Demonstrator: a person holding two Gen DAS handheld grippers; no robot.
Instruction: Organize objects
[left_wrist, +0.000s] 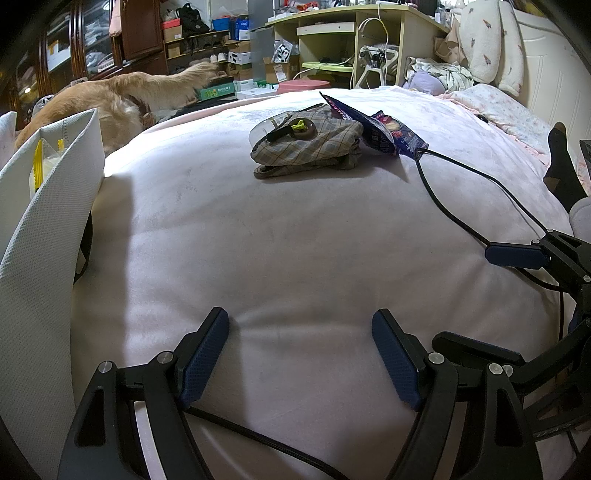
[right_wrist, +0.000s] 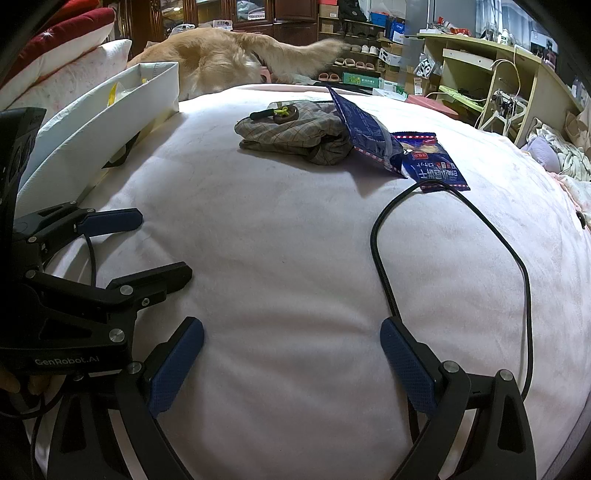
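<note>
Folded plaid cloth (left_wrist: 308, 151) at 12 o'clock on the pale blanket (left_wrist: 277, 251), carrying a small dark object with green trim (left_wrist: 301, 129); blue snack packets (right_wrist: 399, 151) touch its right edge. White fabric bin (left_wrist: 48, 206) at 9 o'clock — a black cable (right_wrist: 443, 236) crosses at 2 o'clock. Left gripper (left_wrist: 301, 354) and right gripper (right_wrist: 291, 365) rest low, side by side, fingers spread apart, holding nothing.
</note>
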